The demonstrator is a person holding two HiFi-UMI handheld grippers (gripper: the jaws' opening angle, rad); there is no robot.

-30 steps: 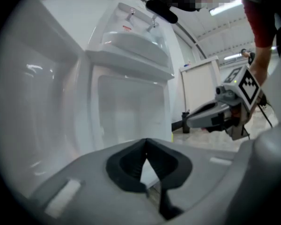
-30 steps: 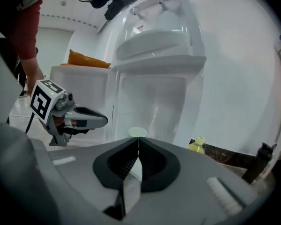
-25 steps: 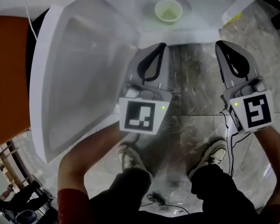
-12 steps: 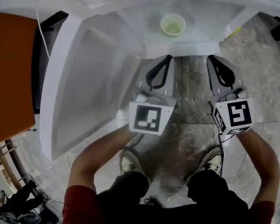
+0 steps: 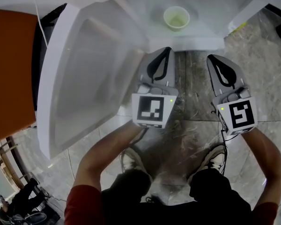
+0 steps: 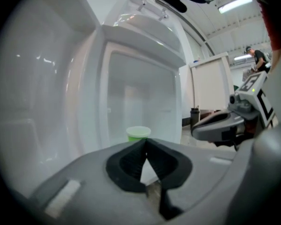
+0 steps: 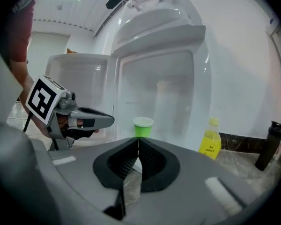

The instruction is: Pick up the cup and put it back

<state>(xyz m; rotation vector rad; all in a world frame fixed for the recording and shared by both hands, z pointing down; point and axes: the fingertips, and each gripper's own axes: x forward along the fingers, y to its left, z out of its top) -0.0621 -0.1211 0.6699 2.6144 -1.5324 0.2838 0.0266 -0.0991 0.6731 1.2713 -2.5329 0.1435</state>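
My left claw (image 6: 145, 143) is pinched shut on nothing, and my right claw (image 7: 138, 139) is closed and empty too. They hang side by side just short of the white cabinet (image 5: 187, 43), whose door (image 5: 84, 83) stands open at my left. The green cup (image 5: 176, 18) stands upright inside on the cabinet floor, ahead of both claws and untouched. I judge this to be the approach before the pick. Next I need to spread one claw's jaws, reach in around the cup's wall, and close gently so that it doesn't tip or crush.
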